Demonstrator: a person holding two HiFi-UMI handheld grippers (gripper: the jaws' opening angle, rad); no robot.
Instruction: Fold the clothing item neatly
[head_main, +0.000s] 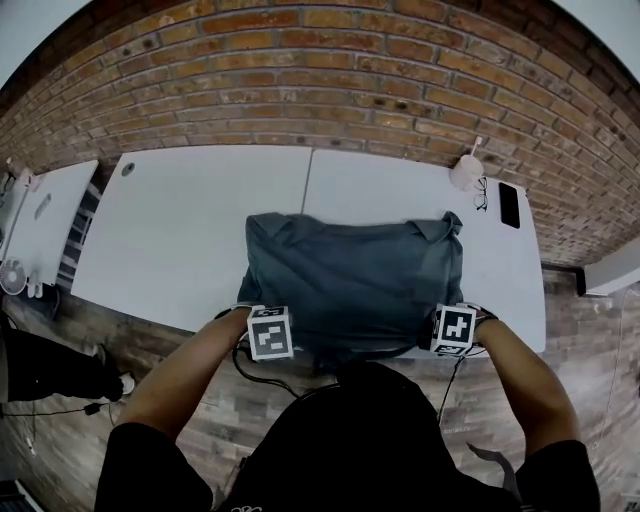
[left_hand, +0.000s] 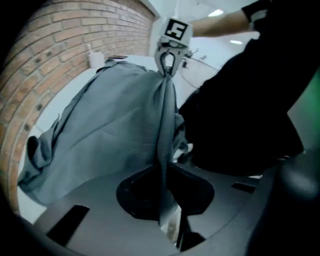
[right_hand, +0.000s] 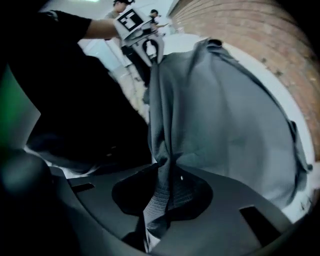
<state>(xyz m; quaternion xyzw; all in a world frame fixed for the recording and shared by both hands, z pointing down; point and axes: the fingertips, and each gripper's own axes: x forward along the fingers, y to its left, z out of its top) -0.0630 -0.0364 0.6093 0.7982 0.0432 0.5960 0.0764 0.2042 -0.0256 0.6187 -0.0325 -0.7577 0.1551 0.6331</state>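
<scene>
The shirt (head_main: 355, 275) is soft, matt grey cloth, creased. The table (head_main: 200, 230) under it looks smooth, matt white. Across the top of the frame the wall (head_main: 330, 80) is rough brick; the floor (head_main: 590, 340) at right shows wood grain.

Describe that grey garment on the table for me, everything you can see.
The garment is dark blue-grey, soft thin-looking cloth, lightly creased. It lies spread on the white table, bunched at its far corners. The left gripper pinches one near corner and the right gripper the other, with the near edge stretched between them.
</scene>
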